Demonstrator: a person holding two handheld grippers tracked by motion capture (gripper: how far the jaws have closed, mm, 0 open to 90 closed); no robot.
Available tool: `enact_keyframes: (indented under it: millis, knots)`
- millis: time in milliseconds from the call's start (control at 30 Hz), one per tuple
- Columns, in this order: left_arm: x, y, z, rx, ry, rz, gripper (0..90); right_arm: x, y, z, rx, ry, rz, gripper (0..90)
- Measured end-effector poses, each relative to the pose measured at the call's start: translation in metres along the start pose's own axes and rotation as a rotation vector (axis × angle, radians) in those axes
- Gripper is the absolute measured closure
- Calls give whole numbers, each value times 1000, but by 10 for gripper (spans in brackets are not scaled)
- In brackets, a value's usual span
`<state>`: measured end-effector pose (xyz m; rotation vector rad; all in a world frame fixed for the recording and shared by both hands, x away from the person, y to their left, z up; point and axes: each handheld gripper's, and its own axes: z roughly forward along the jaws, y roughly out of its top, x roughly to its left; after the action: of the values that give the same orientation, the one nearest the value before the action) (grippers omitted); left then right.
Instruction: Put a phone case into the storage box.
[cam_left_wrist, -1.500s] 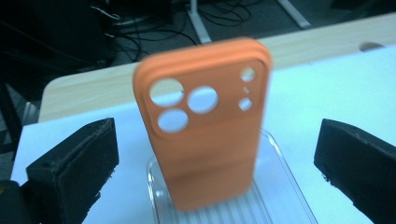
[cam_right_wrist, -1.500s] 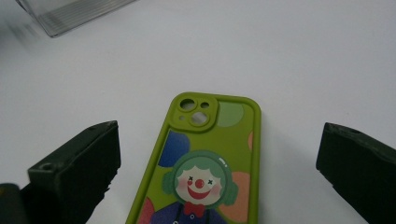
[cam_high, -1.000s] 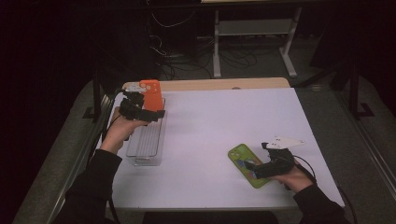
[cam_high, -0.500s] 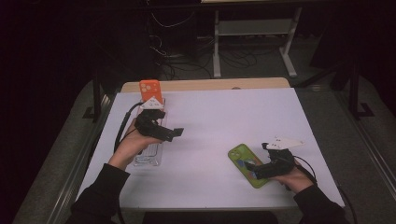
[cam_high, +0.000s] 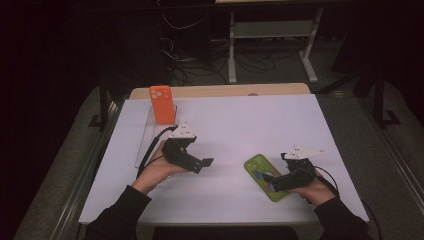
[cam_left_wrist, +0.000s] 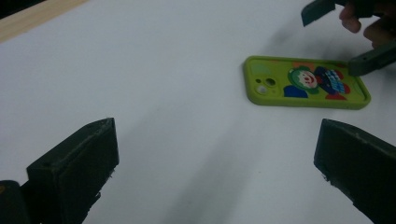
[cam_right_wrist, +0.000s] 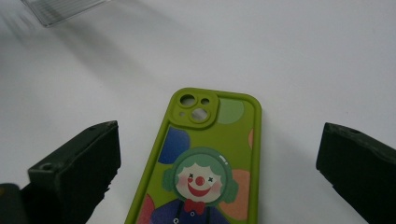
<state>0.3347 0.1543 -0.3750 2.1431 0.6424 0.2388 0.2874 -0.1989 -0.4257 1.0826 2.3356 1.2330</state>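
A green phone case (cam_high: 261, 172) with a clown picture lies flat on the white table (cam_high: 250, 125) at the front right. My right gripper (cam_high: 269, 181) hovers over its near end, open, one jaw on either side of the case (cam_right_wrist: 205, 163) and nothing gripped. My left gripper (cam_high: 206, 163) sits left of centre, open and empty, pointing across the table at the green case (cam_left_wrist: 306, 83). An orange phone case (cam_high: 161, 103) stands upright at the far end of a clear rack (cam_high: 148, 139) at the back left.
The clear rack's corner (cam_right_wrist: 60, 9) lies beyond the green case in the right gripper view. A wooden strip (cam_high: 225, 91) runs along the table's far edge. Dark floor, cables and a stand lie behind it. Bare white surface spans the middle.
My left gripper has left the orange case at the rack and swung right and nearer, toward the table's middle. The orange case stays upright in the rack. The right gripper has not moved.
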Motion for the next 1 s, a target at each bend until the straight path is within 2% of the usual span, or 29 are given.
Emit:
enact_keyframes:
  millis: [33, 133, 167, 200, 267, 467, 667, 767, 1000]
  knots:
    - [-4, -3, 2, 4, -8, -7, 0, 0, 1, 0, 7, -5, 2, 0]
    - [-10, -8, 4, 3, -16, 12, 0, 1, 3, -1, 12, -11, 10, 0]
    - [-11, -9, 5, -4, -19, 6, 0, 2, 4, -1, 11, -13, 14, 0]
    - [-11, -10, 5, -2, -18, 15, 0, 2, 5, -1, 14, -17, 16, 0]
    - [-10, -12, 5, -14, -19, 1, 0, 2, 7, -2, 19, -27, 26, 0]
    - [-10, -14, 6, -19, -29, -2, 0, 1, 17, 1, 42, -48, 47, 0]
    - [-11, -15, 10, -3, -33, 4, 0, 0, 21, 9, 94, -55, 69, 23]
    - [-12, -16, 11, 2, -36, 8, 0, 0, 23, 12, 130, -33, 87, 17]
    - [-12, -16, 9, -6, -39, 10, 0, 9, 22, 15, 206, -60, 110, 16]
